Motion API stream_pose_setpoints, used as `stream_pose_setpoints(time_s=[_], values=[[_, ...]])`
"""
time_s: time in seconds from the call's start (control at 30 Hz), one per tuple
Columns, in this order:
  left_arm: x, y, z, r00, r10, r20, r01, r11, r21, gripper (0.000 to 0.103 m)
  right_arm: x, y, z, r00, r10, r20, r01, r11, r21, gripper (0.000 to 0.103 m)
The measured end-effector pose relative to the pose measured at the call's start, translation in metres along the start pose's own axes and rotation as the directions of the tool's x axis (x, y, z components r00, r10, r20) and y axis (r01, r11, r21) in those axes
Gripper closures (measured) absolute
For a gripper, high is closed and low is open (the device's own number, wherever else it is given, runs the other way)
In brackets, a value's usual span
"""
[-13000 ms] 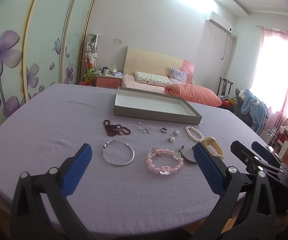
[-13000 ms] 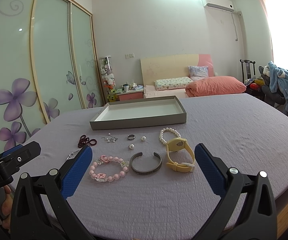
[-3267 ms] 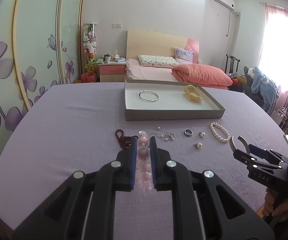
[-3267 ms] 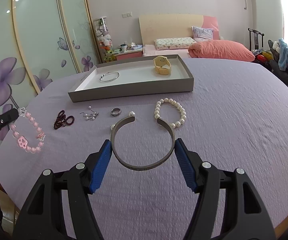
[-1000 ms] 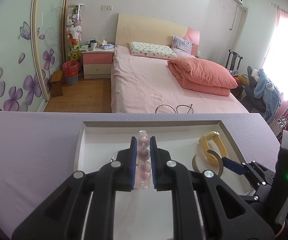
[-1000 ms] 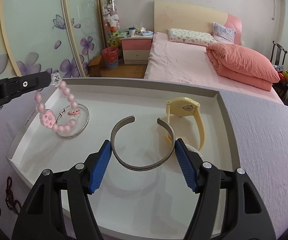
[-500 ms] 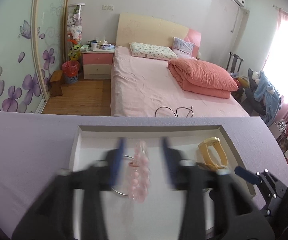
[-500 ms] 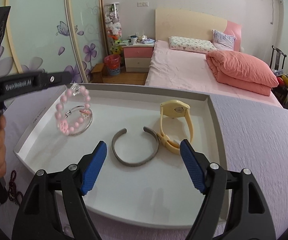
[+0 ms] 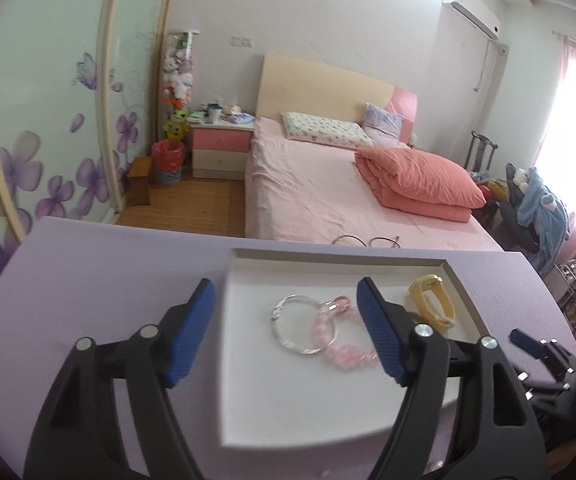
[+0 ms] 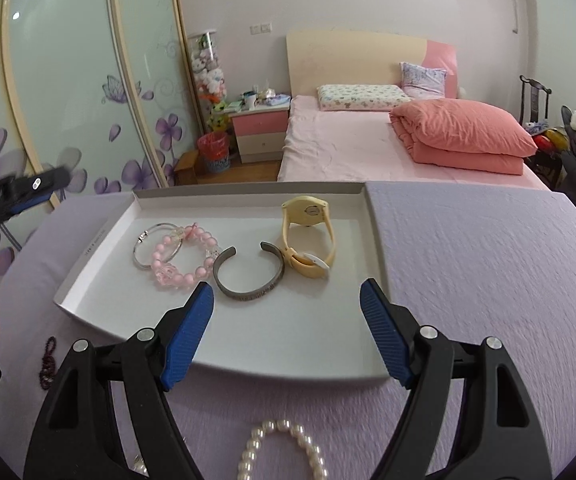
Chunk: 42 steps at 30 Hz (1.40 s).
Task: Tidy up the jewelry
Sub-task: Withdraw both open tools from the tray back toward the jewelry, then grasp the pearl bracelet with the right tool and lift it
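1. Left gripper (image 9: 286, 332) just opened, right gripper (image 10: 286, 328) wide apart, both empty.
2. Lying in white tray (image 10: 104, 236): glossy pink bead bracelet (image 10: 182, 260) overlapping thin silver bangle (image 10: 156, 246), beside matte grey cuff (image 10: 248, 276).
3. Underneath, crinkled lilac tablecloth (image 10: 487, 280); pink bed (image 10: 347, 148) beyond.

I'm working in a home bedroom: a pink-sheeted bed (image 10: 351, 148) with pillows (image 10: 361, 97) and folded quilt (image 10: 463, 136), a nightstand (image 10: 262, 134), flower-printed sliding wardrobe doors (image 10: 88, 92), and a wall air conditioner (image 9: 473, 16) above.
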<state>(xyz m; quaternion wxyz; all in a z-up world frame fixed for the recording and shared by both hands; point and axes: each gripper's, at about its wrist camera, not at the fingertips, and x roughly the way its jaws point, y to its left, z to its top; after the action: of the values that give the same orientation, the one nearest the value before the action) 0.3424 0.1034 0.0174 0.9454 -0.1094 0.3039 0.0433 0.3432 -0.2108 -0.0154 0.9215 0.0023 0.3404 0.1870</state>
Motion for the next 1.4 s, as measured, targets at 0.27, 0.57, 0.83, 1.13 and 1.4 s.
stream_pose_setpoints(time_s=[0.27, 0.57, 0.83, 1.13, 1.4], values=[[-0.074, 0.034, -0.038, 0.997, 0.062, 0.044, -0.061, 0.998, -0.027, 0.019, -0.046, 0.006, -0.018, 0.999, 0.005, 0.053, -0.006, 1.000, 0.014, 0.024], [-0.143, 0.044, -0.104, 0.991, 0.108, 0.074, -0.108, 0.994, 0.006, 0.004, -0.080, 0.013, -0.056, 0.997, 0.010, 0.074, -0.010, 1.000, 0.002, 0.020], [-0.144, 0.037, -0.147, 0.994, 0.112, 0.008, -0.112, 0.993, 0.031, 0.002, -0.077, 0.011, -0.093, 0.999, -0.033, 0.028, 0.033, 0.999, -0.024, 0.018], [-0.135, 0.033, -0.157, 0.993, 0.117, -0.018, -0.116, 0.992, 0.048, 0.002, -0.076, 0.002, -0.102, 0.999, -0.046, 0.007, 0.046, 0.999, -0.021, 0.021], [-0.130, 0.026, -0.160, 0.993, 0.116, -0.032, -0.113, 0.991, 0.078, 0.002, -0.051, -0.002, -0.098, 0.994, -0.079, -0.070, 0.078, 0.997, -0.018, 0.043]])
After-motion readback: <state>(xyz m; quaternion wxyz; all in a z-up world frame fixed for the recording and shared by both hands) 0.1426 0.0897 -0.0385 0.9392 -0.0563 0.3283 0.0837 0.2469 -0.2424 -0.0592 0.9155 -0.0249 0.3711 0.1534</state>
